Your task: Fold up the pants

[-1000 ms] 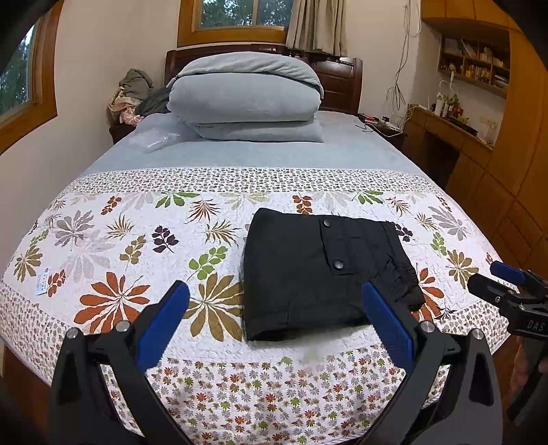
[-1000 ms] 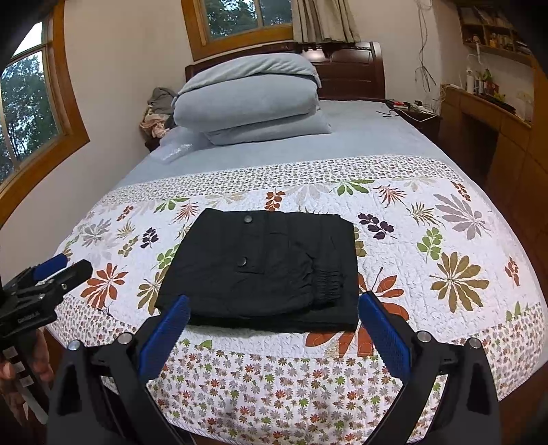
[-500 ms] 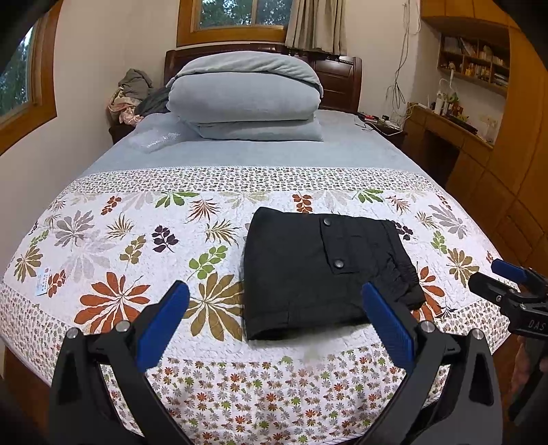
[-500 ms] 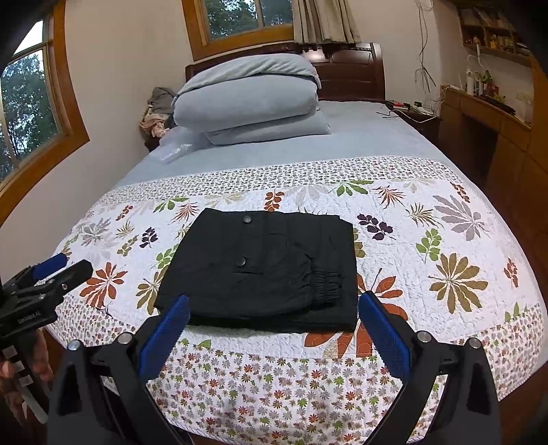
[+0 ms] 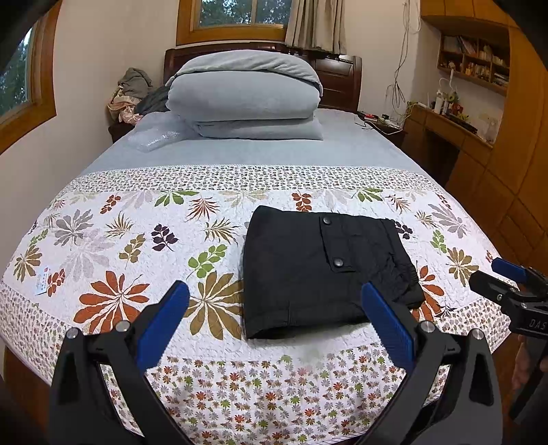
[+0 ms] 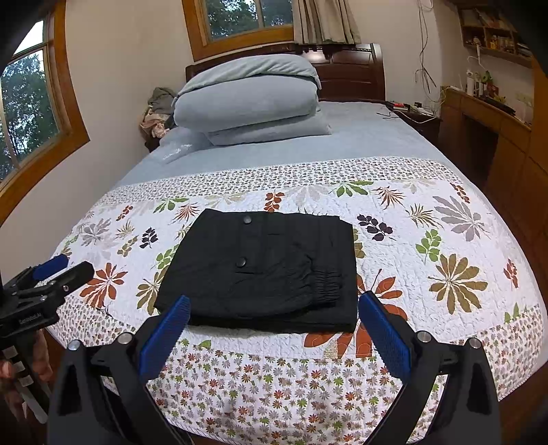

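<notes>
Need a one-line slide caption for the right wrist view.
Folded black pants lie on the floral quilt; open right tool hovers empty at the bed's foot.

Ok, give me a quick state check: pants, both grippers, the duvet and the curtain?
black pants: folded into a compact rectangle, flat on the quilt
left gripper: open, empty
right gripper: open, empty
grey duvet: folded, stacked at the headboard
curtain: drawn aside

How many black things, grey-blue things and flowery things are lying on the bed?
Black: 1, the folded pants.
Grey-blue: 2, the folded duvet and the pillow under it.
Flowery: 1, the quilt.
Total: 4.
</notes>
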`<state>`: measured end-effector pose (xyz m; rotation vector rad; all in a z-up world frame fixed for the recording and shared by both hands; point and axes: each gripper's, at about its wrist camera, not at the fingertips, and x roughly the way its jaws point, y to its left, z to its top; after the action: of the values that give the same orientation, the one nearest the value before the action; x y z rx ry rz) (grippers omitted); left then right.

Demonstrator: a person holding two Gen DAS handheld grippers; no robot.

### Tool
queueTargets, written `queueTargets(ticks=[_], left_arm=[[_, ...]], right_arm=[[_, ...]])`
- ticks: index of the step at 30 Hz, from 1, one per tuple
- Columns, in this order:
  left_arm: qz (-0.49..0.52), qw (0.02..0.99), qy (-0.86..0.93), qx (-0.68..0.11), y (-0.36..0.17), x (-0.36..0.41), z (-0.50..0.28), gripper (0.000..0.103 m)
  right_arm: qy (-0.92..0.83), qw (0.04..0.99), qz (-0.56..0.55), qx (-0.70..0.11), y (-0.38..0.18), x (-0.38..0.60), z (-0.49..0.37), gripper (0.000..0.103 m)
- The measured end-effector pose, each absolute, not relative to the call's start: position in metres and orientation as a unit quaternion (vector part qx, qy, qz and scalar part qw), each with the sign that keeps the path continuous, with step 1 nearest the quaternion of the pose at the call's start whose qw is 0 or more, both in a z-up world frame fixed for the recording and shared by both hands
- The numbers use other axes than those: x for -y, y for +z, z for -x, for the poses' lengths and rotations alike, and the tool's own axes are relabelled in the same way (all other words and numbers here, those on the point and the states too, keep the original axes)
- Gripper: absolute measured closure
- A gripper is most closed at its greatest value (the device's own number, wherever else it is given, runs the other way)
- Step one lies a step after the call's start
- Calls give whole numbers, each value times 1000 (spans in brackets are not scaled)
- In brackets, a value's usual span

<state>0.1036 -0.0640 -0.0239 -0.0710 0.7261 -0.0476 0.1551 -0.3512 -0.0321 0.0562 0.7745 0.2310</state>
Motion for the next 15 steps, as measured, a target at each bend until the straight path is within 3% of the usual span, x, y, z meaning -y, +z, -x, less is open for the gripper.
queueTargets(ticks=[15], left_arm=[[36, 935, -26, -353, -26, 66, -101, 3]], right_arm=[[114, 918, -27, -379, -33, 352, -156, 3]])
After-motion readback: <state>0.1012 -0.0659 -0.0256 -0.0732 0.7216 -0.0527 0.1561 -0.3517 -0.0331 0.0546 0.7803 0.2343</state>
